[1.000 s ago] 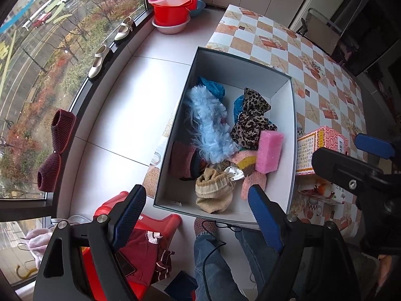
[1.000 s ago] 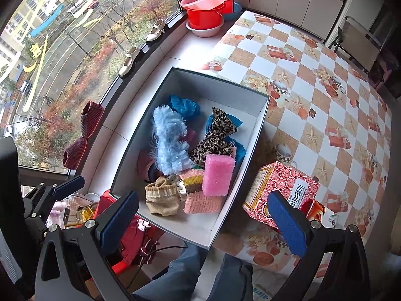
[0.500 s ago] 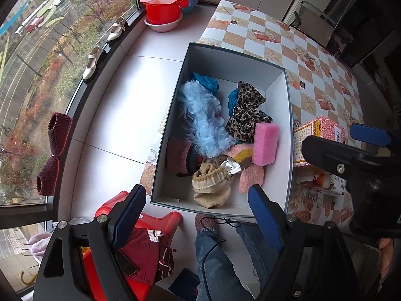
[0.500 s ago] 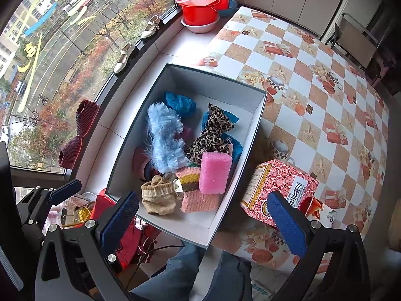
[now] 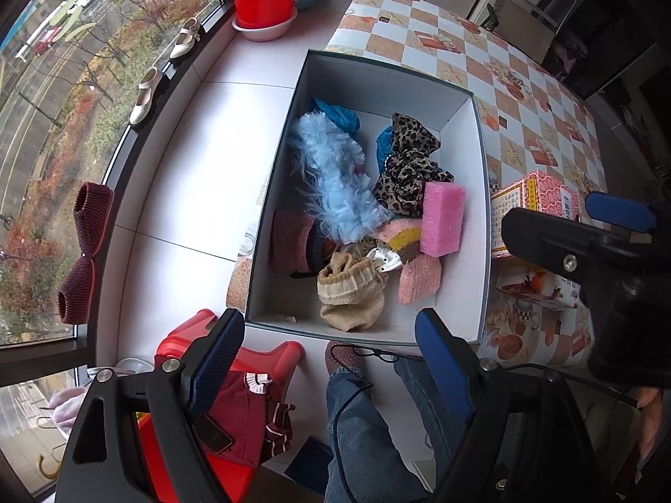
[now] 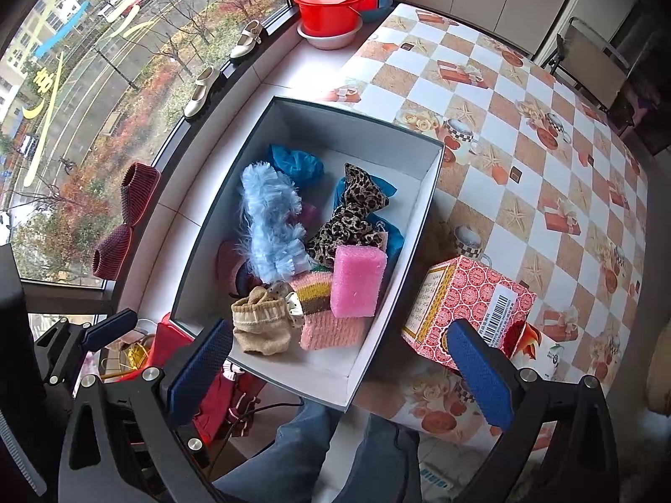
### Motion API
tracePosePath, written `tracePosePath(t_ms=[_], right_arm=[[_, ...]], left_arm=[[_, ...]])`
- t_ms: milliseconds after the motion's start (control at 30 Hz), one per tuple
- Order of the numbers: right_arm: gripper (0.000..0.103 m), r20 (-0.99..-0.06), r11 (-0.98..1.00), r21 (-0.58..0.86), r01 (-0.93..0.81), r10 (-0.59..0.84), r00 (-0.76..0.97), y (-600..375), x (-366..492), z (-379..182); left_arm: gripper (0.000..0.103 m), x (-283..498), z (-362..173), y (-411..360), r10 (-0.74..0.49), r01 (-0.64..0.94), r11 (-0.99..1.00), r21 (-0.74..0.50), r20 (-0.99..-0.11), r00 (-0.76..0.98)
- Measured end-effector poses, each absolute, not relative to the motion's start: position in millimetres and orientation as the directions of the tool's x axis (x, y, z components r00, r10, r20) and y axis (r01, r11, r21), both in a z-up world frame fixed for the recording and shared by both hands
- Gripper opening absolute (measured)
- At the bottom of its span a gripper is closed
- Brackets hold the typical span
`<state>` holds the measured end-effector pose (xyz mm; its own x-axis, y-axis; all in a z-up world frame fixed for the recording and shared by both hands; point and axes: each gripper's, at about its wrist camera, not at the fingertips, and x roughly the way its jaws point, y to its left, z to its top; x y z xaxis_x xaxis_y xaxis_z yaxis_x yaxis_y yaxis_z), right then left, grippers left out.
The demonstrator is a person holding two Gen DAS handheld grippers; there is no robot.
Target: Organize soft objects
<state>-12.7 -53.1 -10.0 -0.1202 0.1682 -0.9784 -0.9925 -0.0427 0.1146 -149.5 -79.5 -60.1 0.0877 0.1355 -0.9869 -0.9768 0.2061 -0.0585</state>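
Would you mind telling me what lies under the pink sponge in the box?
The pink sponge rests on a pink-yellow-brown striped knit piece and the leopard-print fabric; anything beneath those is covered.

I count one box (image 5: 482, 193) | one pink sponge (image 5: 442, 219) | two cream shoes (image 5: 144, 96) | two maroon slippers (image 5: 90, 213) | one red carton (image 6: 465, 306)

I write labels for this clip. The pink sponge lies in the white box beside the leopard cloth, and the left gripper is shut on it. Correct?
Not quite: the left gripper is open and empty, above the white box's near edge, per the left wrist view. The pink sponge does lie there beside the leopard cloth.
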Motion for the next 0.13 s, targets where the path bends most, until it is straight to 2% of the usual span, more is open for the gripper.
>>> tracePosePath(t_ms=[133], right_arm=[[0.103,-0.978,-0.028,0.118,-0.993,0.169,-0.121,-54.4,-12.2,-11.6]], left_arm=[[0.086,-148.9,-53.8,-80.2,0.155,-0.969,0.236,-0.080,-0.981,0.119]])
